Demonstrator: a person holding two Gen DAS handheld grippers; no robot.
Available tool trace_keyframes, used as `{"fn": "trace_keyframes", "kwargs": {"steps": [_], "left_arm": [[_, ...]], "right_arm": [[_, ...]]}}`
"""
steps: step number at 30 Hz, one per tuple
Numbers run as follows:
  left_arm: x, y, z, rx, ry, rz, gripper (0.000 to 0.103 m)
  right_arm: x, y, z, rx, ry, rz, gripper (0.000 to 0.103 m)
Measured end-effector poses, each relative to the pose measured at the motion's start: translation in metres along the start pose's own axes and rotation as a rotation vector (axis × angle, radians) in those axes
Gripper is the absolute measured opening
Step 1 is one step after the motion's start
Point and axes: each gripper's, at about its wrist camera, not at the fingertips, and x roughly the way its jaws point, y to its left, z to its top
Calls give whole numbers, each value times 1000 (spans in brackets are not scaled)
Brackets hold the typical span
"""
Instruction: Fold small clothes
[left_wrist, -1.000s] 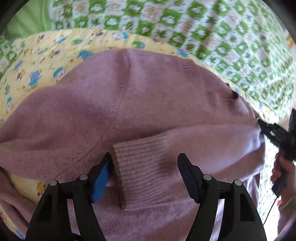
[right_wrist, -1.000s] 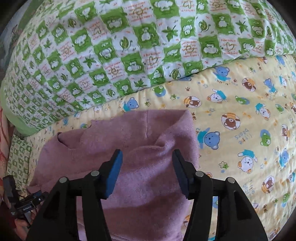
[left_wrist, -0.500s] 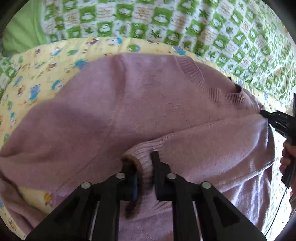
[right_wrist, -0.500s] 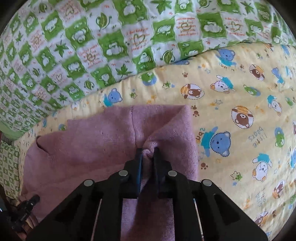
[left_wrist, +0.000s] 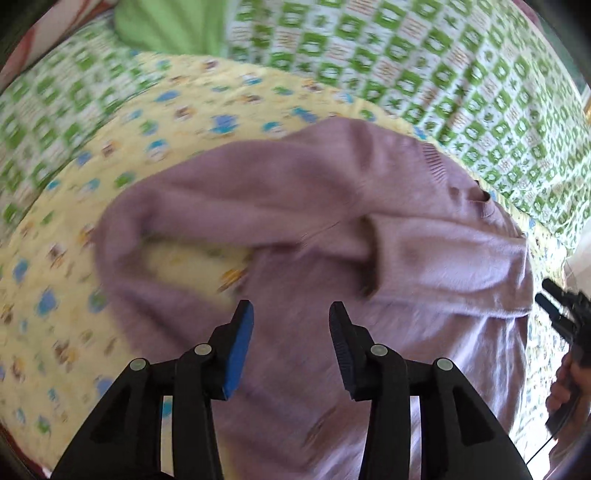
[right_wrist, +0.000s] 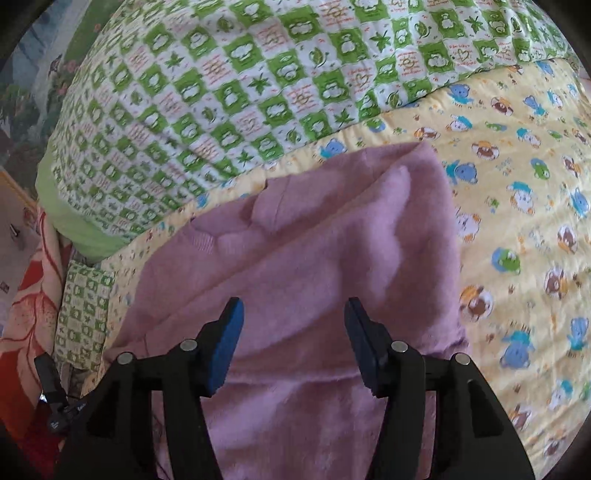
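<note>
Mauve knit fills the left wrist view: the sweater (left_wrist: 369, 236) lies spread ahead of and beneath the left gripper (left_wrist: 291, 314), whose jaws are opening with nothing pinched between them; only flat knit shows in the gap below. Ahead of the fingers and to their left a sleeve (left_wrist: 221, 206) curves in a loop, leaving a patch of bedding bare inside it. Farther ahead and to the right sits the ribbed neckline (left_wrist: 436, 166). At the right edge, beyond the sweater's side, the right gripper (left_wrist: 554, 306) pokes in, held by a hand (left_wrist: 565, 387). Much of this view is smeared by motion.

From the right wrist, the same sweater (right_wrist: 332, 240) stretches forward from under the right gripper (right_wrist: 293, 314), its jaws also opening and clear of the cloth (the knit passes below the pads, not between them). A folded edge runs diagonally ahead of the fingers, and the collar (right_wrist: 203, 240) lies ahead to the left.

Under the sweater is a yellow bear-print quilt (right_wrist: 517, 221), which extends to the right of the fingers. Beyond it, a green-and-white checked blanket (right_wrist: 258, 74) is heaped. Far left, an orange floral cloth (right_wrist: 33, 314) shows.
</note>
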Motion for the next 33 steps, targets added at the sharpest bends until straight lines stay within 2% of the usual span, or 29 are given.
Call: {"fn": "trace_keyframes", "kwargs": {"steps": [5, 8, 13, 14, 15, 18, 19, 20, 21, 22, 23, 27, 30, 33], "left_arm": [[-26, 45, -25, -76, 21, 7, 56], [-30, 61, -40, -109, 62, -19, 56], [-23, 68, -49, -141, 104, -43, 58], [-20, 69, -48, -150, 106, -52, 61], [-17, 69, -47, -156, 109, -51, 65], [0, 73, -40, -182, 137, -36, 65], [6, 75, -38, -189, 146, -25, 63], [11, 77, -36, -192, 149, -16, 56], [15, 77, -34, -190, 149, -14, 32], [18, 77, -33, -181, 152, -16, 13], [19, 76, -31, -165, 150, -9, 7], [-10, 54, -20, -68, 38, -15, 4], [-40, 17, -3, 22, -41, -85, 4], [-65, -40, 17, 138, -114, -170, 4]], "right_arm": [[1, 28, -48, -40, 89, 44, 58], [2, 42, -73, -49, 123, 55, 58], [-1, 61, -102, -66, 163, 63, 58], [-2, 63, -106, -69, 166, 62, 58], [-3, 66, -109, -72, 169, 61, 58], [-8, 72, -116, -78, 173, 60, 58], [-10, 74, -119, -79, 171, 58, 58], [-12, 75, -121, -79, 170, 59, 58], [-14, 76, -122, -80, 170, 60, 58], [-17, 77, -123, -82, 167, 59, 58], [-20, 77, -124, -84, 163, 57, 58], [-30, 75, -126, -83, 147, 46, 58], [-35, 67, -126, -65, 132, 37, 58], [-36, 58, -124, -42, 130, 29, 58]]}}
